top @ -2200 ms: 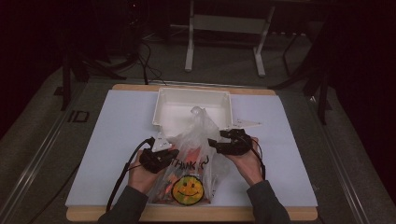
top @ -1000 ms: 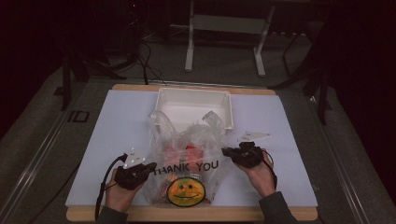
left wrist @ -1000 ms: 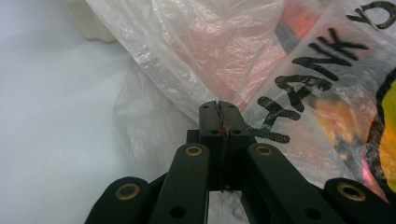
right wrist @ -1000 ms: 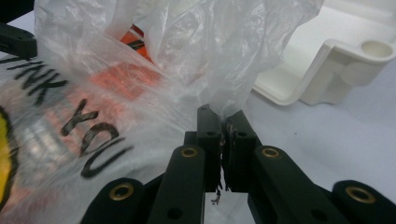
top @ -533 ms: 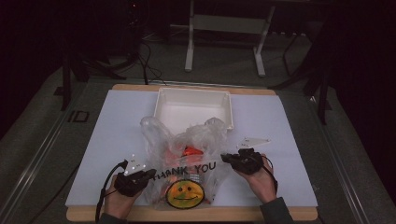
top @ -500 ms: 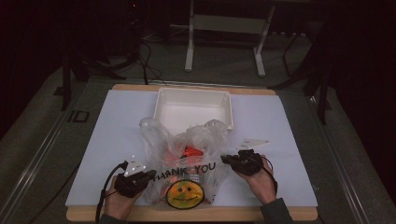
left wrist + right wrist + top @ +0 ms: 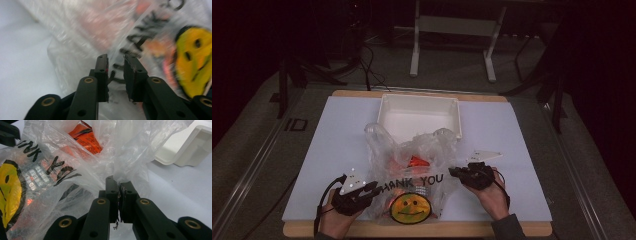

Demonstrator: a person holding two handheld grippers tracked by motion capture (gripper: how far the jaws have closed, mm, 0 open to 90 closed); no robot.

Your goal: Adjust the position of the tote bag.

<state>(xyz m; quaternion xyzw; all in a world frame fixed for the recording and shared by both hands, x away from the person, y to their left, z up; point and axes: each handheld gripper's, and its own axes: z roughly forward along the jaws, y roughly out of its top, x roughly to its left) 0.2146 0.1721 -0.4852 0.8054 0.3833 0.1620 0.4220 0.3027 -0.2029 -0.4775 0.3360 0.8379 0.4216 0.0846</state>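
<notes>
Plastic bag (image 7: 412,175) printed "THANK YOU" lies on the white table (image 7: 522,130) before a white tray (image 7: 419,115), its side pinched by the right gripper (image 7: 120,187); left gripper (image 7: 116,65) waits slightly parted at its opposite edge, seemingly spreading it flat

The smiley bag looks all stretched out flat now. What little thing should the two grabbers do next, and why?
Probably close the left gripper on the plastic bag. Its jaws stand apart with film between them, while the right gripper is pinched shut on the opposite edge. With both sides held, the bag's mouth could be pulled wider to reach the orange packet inside.
</notes>
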